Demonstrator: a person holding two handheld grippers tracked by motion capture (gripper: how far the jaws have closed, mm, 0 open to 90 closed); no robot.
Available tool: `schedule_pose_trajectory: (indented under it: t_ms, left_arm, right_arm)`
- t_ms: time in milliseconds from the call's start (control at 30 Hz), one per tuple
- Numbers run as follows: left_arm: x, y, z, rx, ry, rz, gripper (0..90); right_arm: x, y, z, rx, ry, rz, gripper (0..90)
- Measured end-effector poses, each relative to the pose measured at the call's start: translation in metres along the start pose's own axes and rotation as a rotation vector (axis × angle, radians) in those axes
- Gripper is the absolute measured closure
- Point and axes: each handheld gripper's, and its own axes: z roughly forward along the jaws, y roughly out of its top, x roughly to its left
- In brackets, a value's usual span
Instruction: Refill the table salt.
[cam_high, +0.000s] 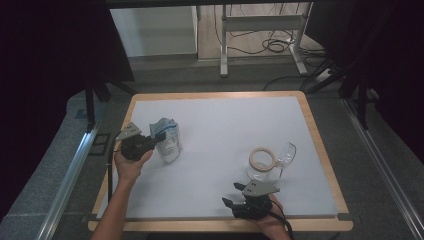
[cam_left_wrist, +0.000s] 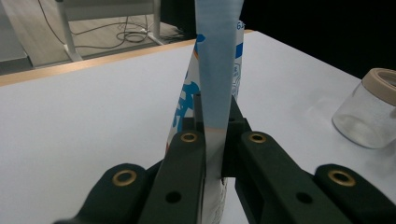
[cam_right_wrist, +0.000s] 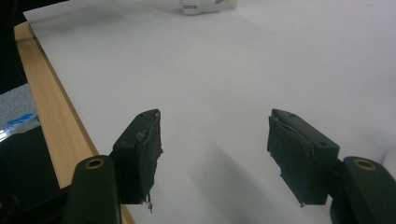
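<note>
Right hand-held gripper (cam_high: 235, 195) idles wide open at the worktop (cam_high: 225, 125) near edge (jar (cam_high: 262, 165) just beyond), left hand-held gripper (cam_high: 159, 137) farther off pinches the standing blue-white pouch (cam_high: 167, 137), so grab done, probably lift next.

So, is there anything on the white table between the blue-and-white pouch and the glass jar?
Nothing visible. The left gripper is shut on the blue-and-white paper pouch; bare white table lies between it and the clear glass jar.
</note>
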Motion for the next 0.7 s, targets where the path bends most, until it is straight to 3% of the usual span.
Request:
schedule_pose_trajectory:
  t_ms: [133,200,267,367,467,633,700]
  left_arm:
    - [0.003,-0.001,-0.004,-0.032,-0.012,-0.011,87.1]
    - [0.003,0.001,-0.007,-0.037,-0.006,-0.013,79.4]
    - [0.003,0.002,-0.007,-0.016,-0.006,0.0,73.9]
    - [-0.006,-0.002,0.002,0.032,0.035,0.064,58.9]
    - [-0.008,-0.003,0.005,0.023,0.045,0.072,61.4]
    - [-0.006,-0.002,0.003,0.013,0.06,0.069,85.9]
    - [-0.006,-0.003,0.003,0.011,0.06,0.068,88.8]
  right_arm:
    - [0.0,0.0,-0.001,-0.002,-0.003,-0.002,35.5]
    - [0.0,-0.001,-0.001,-0.001,-0.004,-0.001,35.5]
    - [0.0,-0.001,-0.001,-0.001,-0.002,-0.001,35.4]
    - [0.002,0.001,-0.001,-0.002,-0.001,-0.008,35.4]
    - [0.002,0.001,-0.001,-0.001,-0.003,-0.008,35.4]
    - [0.001,-0.002,0.0,0.002,-0.002,-0.001,35.4]
    - [0.0,-0.002,0.0,0.004,-0.004,-0.001,35.4]
